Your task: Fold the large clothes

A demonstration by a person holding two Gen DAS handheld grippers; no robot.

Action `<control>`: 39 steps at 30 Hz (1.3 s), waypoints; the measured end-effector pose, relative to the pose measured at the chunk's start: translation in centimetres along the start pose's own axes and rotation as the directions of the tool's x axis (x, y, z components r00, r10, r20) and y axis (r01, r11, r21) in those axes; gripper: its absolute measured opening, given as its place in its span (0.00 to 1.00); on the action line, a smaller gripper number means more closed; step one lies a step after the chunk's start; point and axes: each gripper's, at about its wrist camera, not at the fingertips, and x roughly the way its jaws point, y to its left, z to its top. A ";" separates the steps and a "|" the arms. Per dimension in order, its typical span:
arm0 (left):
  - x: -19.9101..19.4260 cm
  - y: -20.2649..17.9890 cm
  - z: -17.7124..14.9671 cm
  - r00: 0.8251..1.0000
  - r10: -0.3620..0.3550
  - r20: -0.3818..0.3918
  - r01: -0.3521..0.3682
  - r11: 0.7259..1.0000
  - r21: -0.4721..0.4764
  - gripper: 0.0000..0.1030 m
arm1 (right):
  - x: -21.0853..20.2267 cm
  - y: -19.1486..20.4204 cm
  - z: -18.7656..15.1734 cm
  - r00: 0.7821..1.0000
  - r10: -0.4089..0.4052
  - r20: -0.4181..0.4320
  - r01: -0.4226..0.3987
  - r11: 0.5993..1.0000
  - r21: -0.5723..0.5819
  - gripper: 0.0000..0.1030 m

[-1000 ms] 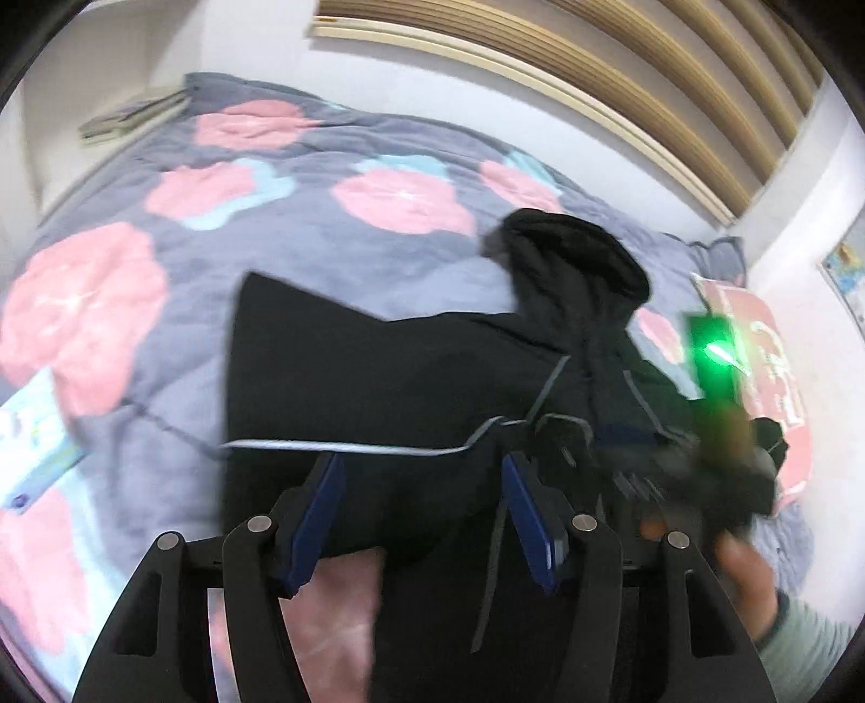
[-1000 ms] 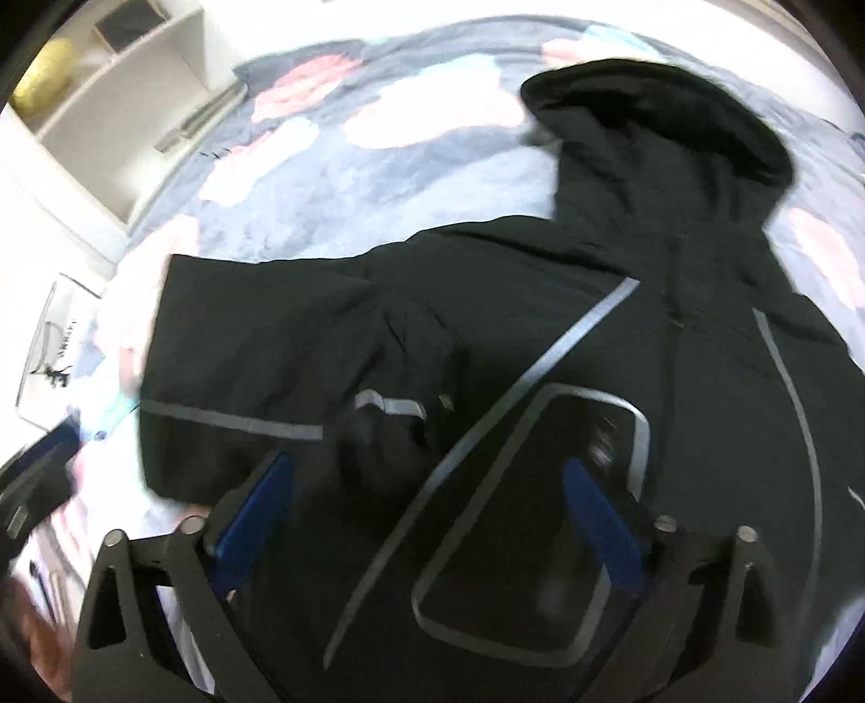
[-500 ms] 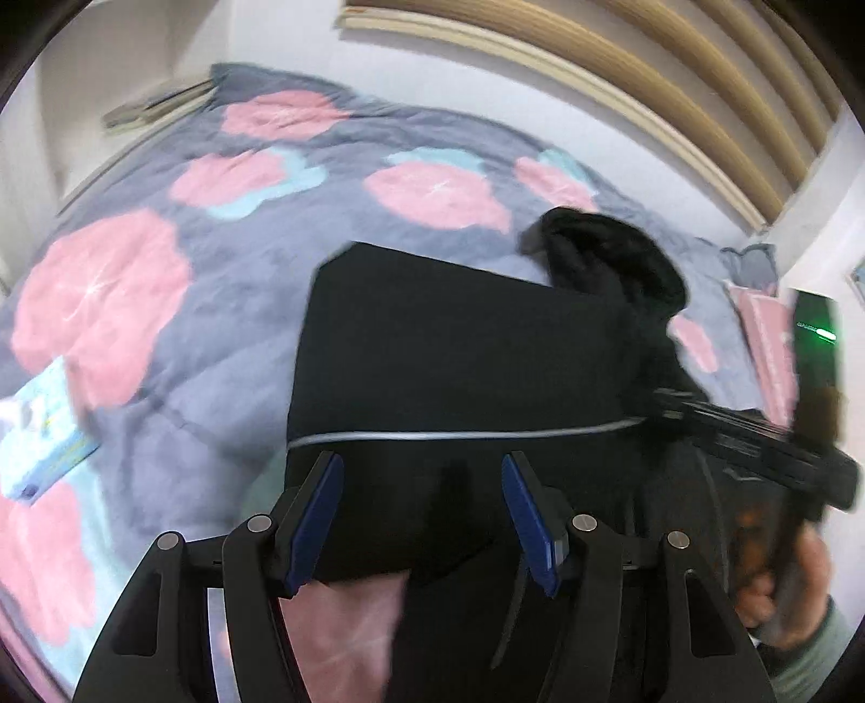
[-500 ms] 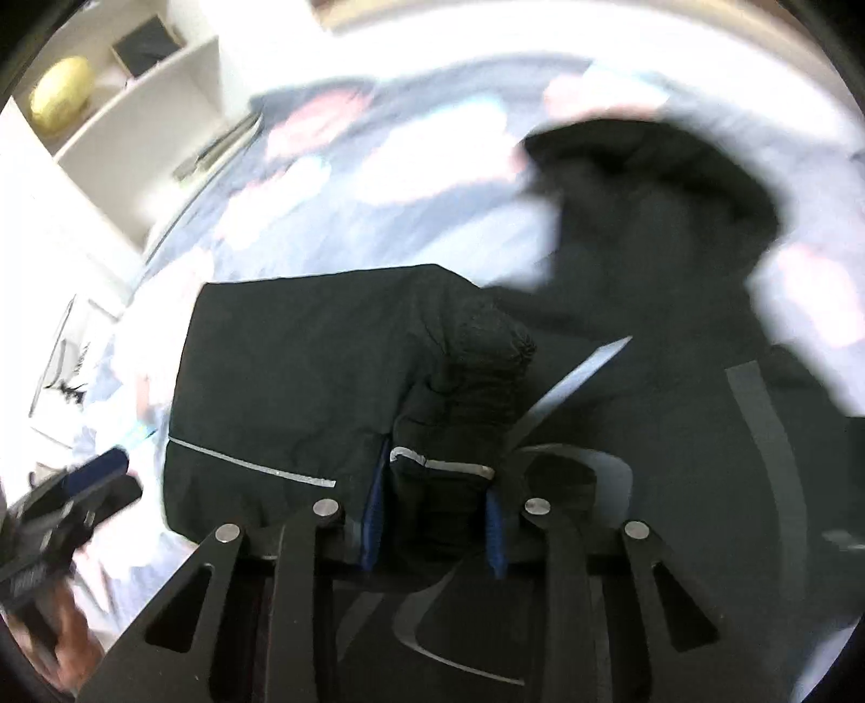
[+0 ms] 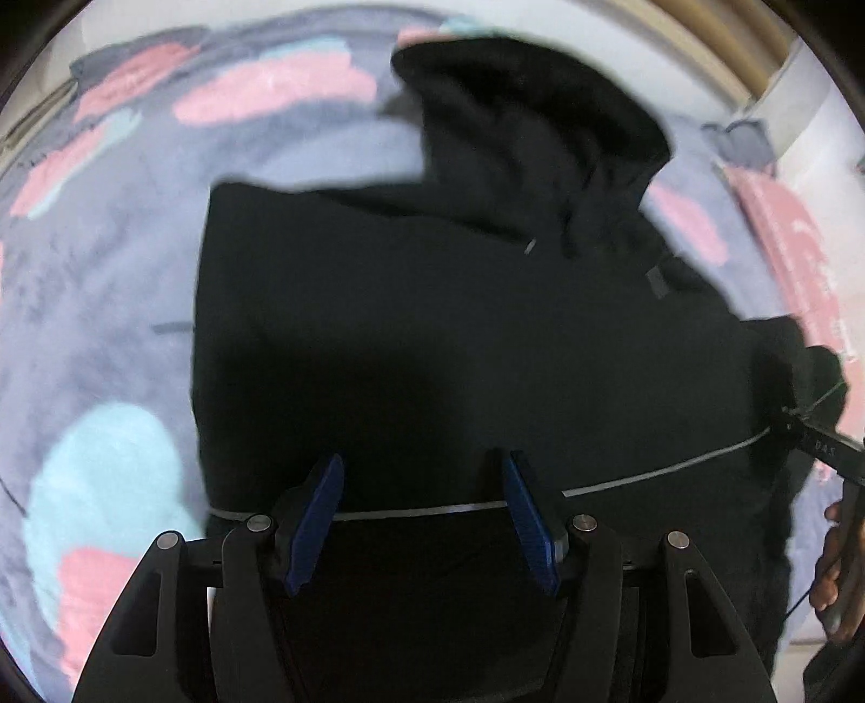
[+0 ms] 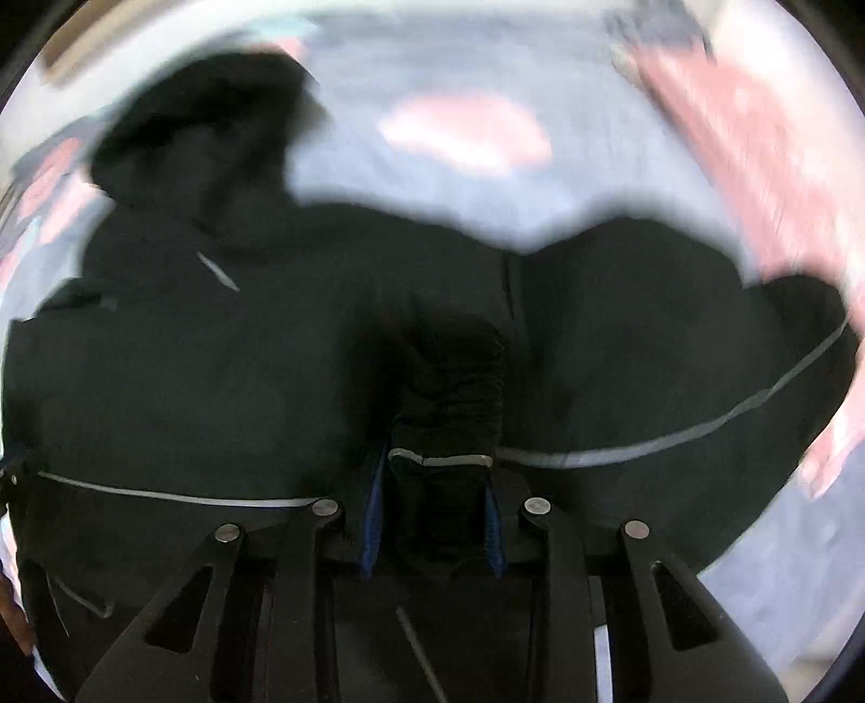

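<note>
A black hooded jacket [image 5: 459,324] lies spread on the bed, with its hood [image 5: 530,124] at the far end. A thin grey stripe [image 5: 649,476] crosses its body. My left gripper [image 5: 424,519] hangs open just over the stripe, and its blue pads [image 5: 319,519] stand apart without pinching the cloth. My right gripper [image 6: 432,519] is shut on the sleeve cuff [image 6: 448,389], a black bunch with a grey band, held above the jacket body [image 6: 216,378]. In the left wrist view the right gripper [image 5: 811,432] and the hand [image 5: 832,568] holding it show at the right edge.
The bed carries a grey blanket [image 5: 97,281] with pink and pale blue flowers, seen also in the right wrist view as blanket [image 6: 459,189]. A pink pillow [image 5: 789,254] lies at the right side. A slatted wooden headboard [image 5: 730,32] rises behind the bed.
My right gripper went from wide open to shut on the sleeve cuff and carried it rightward across the jacket. My left gripper came down closer to the jacket, over its grey stripe.
</note>
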 end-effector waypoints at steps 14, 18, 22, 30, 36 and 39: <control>-4.1 -1.5 -0.4 0.998 -0.068 0.009 0.069 0.997 -0.029 0.61 | -7.5 1.0 -2.8 0.983 0.118 0.141 -0.106 0.990 -0.093 0.83; 1.7 -2.5 -1.6 0.980 0.093 -0.176 -0.084 0.995 0.056 0.61 | -2.2 4.5 -3.8 0.996 0.086 0.039 -0.079 0.985 -0.153 0.62; 3.3 -3.1 -0.5 0.959 0.149 -0.240 -0.138 0.989 0.061 0.62 | 2.0 5.0 -4.6 0.997 0.057 -0.059 -0.067 0.981 -0.180 0.62; -0.9 -5.5 0.9 0.988 0.040 -0.152 -0.027 0.996 0.089 0.62 | -6.6 -5.8 -1.5 0.983 0.163 0.088 -0.158 0.985 -0.065 0.69; -0.7 -9.6 2.2 0.993 0.016 -0.116 0.003 0.987 0.164 0.62 | -8.4 -24.8 1.1 0.978 -0.115 0.175 0.066 0.961 0.267 0.71; 0.9 -12.0 3.7 0.989 -0.016 -0.144 0.040 0.986 0.161 0.62 | -8.0 -32.8 1.7 0.968 -0.178 0.179 0.087 0.901 0.424 0.73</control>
